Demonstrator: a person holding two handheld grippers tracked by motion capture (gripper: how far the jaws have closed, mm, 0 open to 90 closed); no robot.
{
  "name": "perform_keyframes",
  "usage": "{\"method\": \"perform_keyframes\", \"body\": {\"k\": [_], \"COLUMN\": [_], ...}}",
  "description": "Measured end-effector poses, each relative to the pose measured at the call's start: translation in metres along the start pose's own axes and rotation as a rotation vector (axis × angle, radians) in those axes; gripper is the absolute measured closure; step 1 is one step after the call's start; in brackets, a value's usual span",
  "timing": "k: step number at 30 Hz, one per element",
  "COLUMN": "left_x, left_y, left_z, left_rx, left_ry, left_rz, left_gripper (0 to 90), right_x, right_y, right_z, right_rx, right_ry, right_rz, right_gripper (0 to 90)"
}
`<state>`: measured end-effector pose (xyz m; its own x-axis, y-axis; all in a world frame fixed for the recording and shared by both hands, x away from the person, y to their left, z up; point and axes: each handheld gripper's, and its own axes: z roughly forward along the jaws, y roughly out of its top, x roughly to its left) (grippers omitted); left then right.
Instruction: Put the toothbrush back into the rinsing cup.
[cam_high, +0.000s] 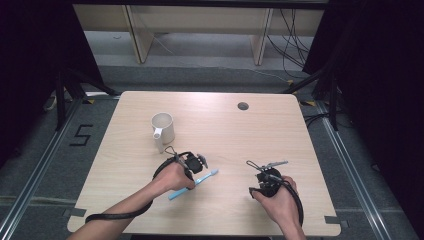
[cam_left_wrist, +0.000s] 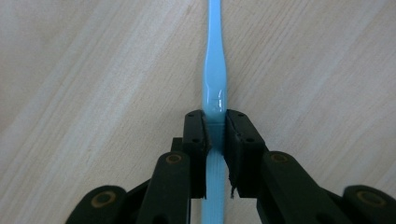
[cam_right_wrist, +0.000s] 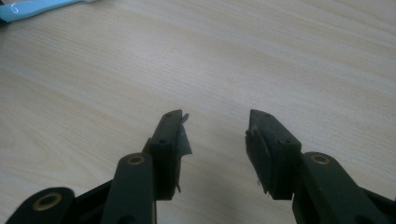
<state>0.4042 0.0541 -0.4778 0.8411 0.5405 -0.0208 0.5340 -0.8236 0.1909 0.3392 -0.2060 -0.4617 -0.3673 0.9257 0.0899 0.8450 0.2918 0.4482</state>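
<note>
Blue toothbrush (cam_high: 192, 183) flat on the table (cam_high: 225, 135), near-left of centre, lying aslant — head end (cam_high: 214, 173) to the far right, handle end toward the near left. Clamped at mid-handle by the left gripper (cam_left_wrist: 215, 122), both pads pressed against the handle's sides with no gap, seen in the left gripper view; handle (cam_left_wrist: 214, 70) running straight away from the jaws, narrowing past a wider waist, ribbed part passing back between the black links. Whether lifted off the wood or resting on it — cannot tell.

Left hand (cam_high: 172, 177) wrapped round that gripper in the high view, cable looping back along the forearm toward the near edge.

White mug (cam_high: 163, 128) upright, farther off and slightly left of the brush, handle pointing toward the near side, well apart from both tools.

Right gripper (cam_right_wrist: 215, 123) spread wide, nothing between the jaws, bare wood below; a corner of the brush's blue at the top left of the right gripper view. Right hand (cam_high: 277, 192) near the table's near-right part, well apart from the left one, gripper aimed toward the far side.

Small round hole (cam_high: 243, 106) in the tabletop at the far right of centre.
</note>
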Motion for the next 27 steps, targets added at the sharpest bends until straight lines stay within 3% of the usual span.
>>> {"method": "perform_keyframes", "body": {"k": [6, 9, 11, 15, 23, 26, 27], "left_x": [0.002, 0.003, 0.003, 0.006, 0.009, 0.010, 0.011], "left_y": [-0.002, -0.004, -0.004, -0.006, -0.012, -0.014, -0.015], "left_z": [-0.002, -0.005, -0.007, -0.012, -0.021, -0.025, -0.026], "left_rx": [-0.027, -0.039, -0.050, -0.073, -0.140, -0.165, -0.181], "left_ry": [0.005, 0.007, 0.003, 0.010, 0.008, 0.007, 0.010], "left_rz": [0.026, 0.040, 0.048, 0.058, 0.041, 0.033, 0.031], "left_gripper": [78.2, 78.2, 78.2, 78.2, 78.2, 78.2, 78.2], "right_x": [0.000, 0.002, 0.000, 0.001, 0.000, 0.001, 0.000], "right_y": [0.000, -0.001, -0.001, -0.001, -0.001, -0.002, -0.002], "right_z": [0.001, 0.001, 0.002, 0.002, 0.002, 0.001, 0.001], "right_rx": [-0.003, 0.009, -0.010, -0.008, -0.022, -0.019, -0.015], "right_ry": [-0.002, 0.006, 0.006, 0.004, 0.000, 0.000, -0.002], "right_rz": [-0.004, 0.029, 0.002, -0.002, -0.003, 0.027, 0.011], "right_gripper": [56.2, 56.0, 56.0, 55.9, 55.8, 55.8, 55.8]}}
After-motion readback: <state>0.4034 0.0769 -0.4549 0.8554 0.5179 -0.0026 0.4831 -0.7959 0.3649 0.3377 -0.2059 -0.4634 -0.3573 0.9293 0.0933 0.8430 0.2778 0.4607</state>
